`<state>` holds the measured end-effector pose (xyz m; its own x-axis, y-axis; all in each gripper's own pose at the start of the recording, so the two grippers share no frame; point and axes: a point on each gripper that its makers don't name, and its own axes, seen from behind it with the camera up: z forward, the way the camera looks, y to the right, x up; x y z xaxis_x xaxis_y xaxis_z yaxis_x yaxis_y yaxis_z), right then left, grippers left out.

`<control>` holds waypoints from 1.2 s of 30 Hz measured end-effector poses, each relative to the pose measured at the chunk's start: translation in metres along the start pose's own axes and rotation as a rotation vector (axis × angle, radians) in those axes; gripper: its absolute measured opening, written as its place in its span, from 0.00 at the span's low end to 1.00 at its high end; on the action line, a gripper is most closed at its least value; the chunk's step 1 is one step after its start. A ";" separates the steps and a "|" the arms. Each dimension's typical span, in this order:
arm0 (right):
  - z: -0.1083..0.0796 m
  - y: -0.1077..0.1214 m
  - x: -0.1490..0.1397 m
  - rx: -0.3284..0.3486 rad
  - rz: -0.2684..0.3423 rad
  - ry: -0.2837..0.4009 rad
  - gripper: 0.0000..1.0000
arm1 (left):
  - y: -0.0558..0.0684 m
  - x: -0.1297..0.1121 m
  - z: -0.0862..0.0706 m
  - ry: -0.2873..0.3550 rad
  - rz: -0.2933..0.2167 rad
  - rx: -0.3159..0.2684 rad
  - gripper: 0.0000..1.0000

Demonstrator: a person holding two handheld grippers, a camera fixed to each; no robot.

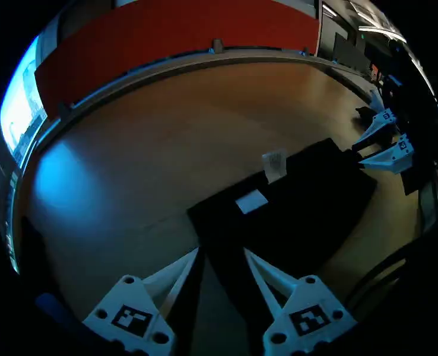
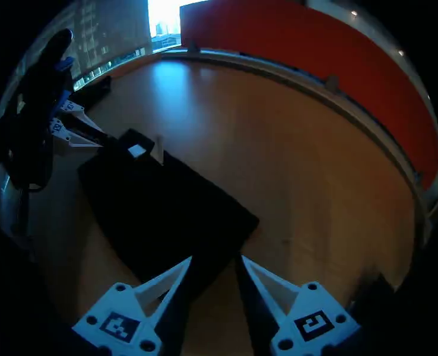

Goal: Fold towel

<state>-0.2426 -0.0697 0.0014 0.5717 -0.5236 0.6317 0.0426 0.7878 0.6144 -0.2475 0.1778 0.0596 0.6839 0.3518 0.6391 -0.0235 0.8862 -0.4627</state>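
Left gripper view: the fingers of the left gripper (image 1: 222, 254) stand apart, straddling the near corner of the dark towel (image 1: 302, 202), which lies flat on the wooden tabletop (image 1: 148, 154). Right gripper view: the fingers of the right gripper (image 2: 216, 261) also stand apart, at the opposite end of the towel (image 2: 159, 213)

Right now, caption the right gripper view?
Right gripper, jaws open, at near corner of black cloth towel on brown wooden table.

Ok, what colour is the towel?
The towel is black, with a small white tag near one end; best seen in the right gripper view.
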 end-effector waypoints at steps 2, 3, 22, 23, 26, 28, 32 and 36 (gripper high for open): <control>0.001 0.004 0.001 -0.010 -0.003 0.002 0.59 | -0.002 0.001 0.000 0.003 0.002 0.006 0.54; 0.002 0.006 0.002 -0.015 -0.005 0.005 0.62 | -0.004 0.002 0.000 0.005 0.003 0.010 0.57; 0.008 0.040 0.026 -0.099 -0.022 0.039 0.83 | -0.034 0.029 0.007 0.027 0.033 0.096 0.77; 0.008 0.042 0.027 -0.103 -0.021 0.042 0.84 | -0.036 0.030 0.007 0.029 0.036 0.102 0.77; 0.007 0.048 0.031 -0.118 -0.015 0.051 0.86 | -0.043 0.037 0.005 0.040 0.041 0.125 0.77; 0.006 0.051 0.033 -0.126 -0.014 0.055 0.86 | -0.047 0.041 0.002 0.049 0.039 0.135 0.77; 0.001 0.054 0.035 -0.134 -0.015 0.067 0.90 | -0.053 0.046 -0.005 0.064 0.029 0.141 0.77; -0.007 0.050 0.034 -0.130 -0.009 0.083 0.96 | -0.053 0.040 -0.012 0.067 0.006 0.133 0.77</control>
<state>-0.2152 -0.0458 0.0506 0.6365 -0.5066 0.5816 0.1506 0.8212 0.5504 -0.2101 0.1414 0.1018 0.7306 0.3404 0.5919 -0.1214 0.9178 -0.3780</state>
